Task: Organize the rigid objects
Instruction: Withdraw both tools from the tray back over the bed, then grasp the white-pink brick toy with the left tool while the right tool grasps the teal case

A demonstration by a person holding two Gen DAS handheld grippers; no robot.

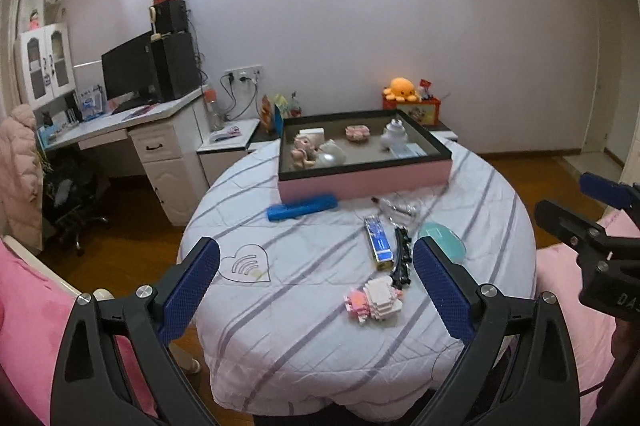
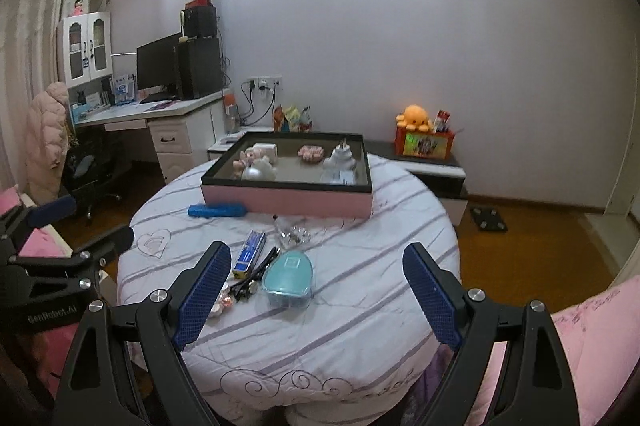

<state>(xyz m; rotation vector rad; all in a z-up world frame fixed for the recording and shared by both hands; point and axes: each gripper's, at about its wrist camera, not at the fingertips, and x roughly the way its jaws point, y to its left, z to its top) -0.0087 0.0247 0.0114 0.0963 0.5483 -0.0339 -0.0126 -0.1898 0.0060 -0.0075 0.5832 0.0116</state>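
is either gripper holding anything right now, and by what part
Nothing is held. The left gripper and right gripper both stand open above the table, empty.

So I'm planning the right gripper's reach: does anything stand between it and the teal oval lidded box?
Nothing visible does. The right gripper is open, and the teal oval lidded box lies just ahead on the striped cloth; black clips lie beside it.

We see a white tablecloth (image 1: 304, 338) with grey-lilac stripes, a pink tray (image 1: 366, 181) rimmed in black, a blue bar (image 1: 302, 206), a teal case (image 2: 289, 276), a pink-and-white block model (image 1: 374, 300) and an orange octopus plush (image 1: 401, 89).
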